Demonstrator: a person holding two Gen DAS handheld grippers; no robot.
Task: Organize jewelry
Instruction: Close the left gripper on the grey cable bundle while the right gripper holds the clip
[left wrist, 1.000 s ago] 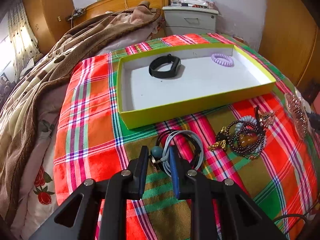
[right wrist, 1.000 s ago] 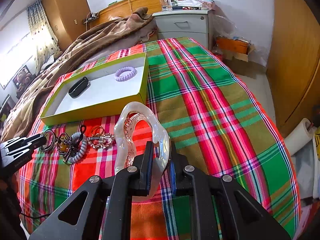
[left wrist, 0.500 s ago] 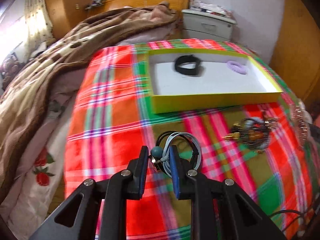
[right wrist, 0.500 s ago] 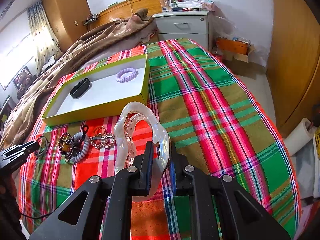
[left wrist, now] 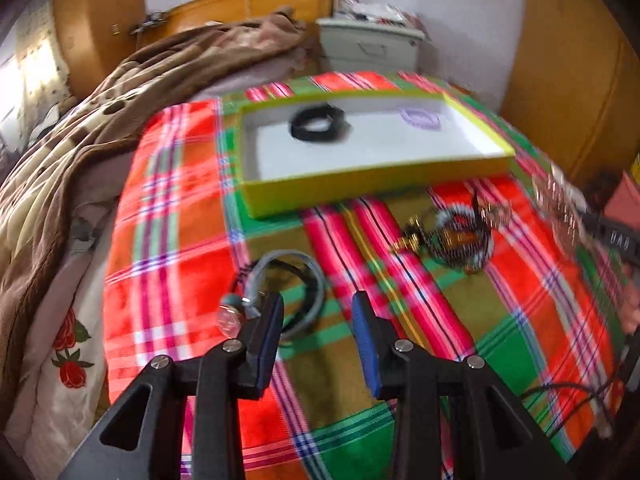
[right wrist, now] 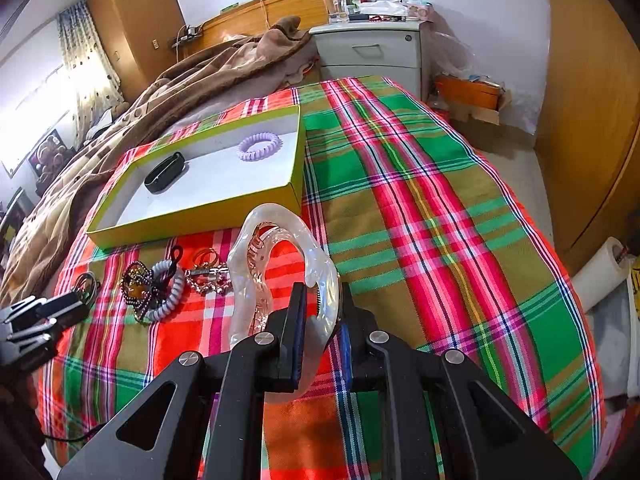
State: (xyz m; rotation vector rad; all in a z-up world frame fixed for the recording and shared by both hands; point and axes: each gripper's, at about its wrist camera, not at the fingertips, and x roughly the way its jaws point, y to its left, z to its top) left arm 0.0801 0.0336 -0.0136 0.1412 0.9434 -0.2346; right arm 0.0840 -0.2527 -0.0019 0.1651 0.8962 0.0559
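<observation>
**Ana:** While the left gripper point(left wrist: 317, 312) hangs over the plaid blanket point(left wrist: 500, 320), how do its jaws stand?

**Ben:** Wide apart, with nothing between them. A grey cord bracelet point(left wrist: 298, 280) with a small teal bead lies on the blanket just in front of the left finger and touches nothing else. This view is blurred.

**Ana:** And the right gripper point(right wrist: 322, 322)?

**Ben:** Its jaws are narrow, clamped on the lower edge of a large pearly hair claw point(right wrist: 280, 264), which stands upright above the blanket.

**Ana:** Where does everything sit relative to the yellow-green box point(right wrist: 192, 216)?

**Ben:** The box is shallow with a white floor, and it rests on the blanket. Inside it, a black wristband point(right wrist: 165, 167) lies toward the left end and a purple coil hair tie point(right wrist: 259, 146) toward the far right corner, well apart from each other. Just in front of the box's near wall is a loose heap of jewelry point(right wrist: 152, 286): dark beads, a pale coil tie and an amber piece, tangled and touching. Beside the heap, a sparkly clip point(right wrist: 208, 276) lies between it and the hair claw. The hair claw is in front of the box's right corner, not touching it. The grey bracelet is in front of the box's left half, well apart.

**Ana:** What lies beyond the box?

**Ben:** A rumpled brown quilt point(right wrist: 208, 68) to its left, and a pale nightstand point(right wrist: 372, 48) behind it.
</observation>
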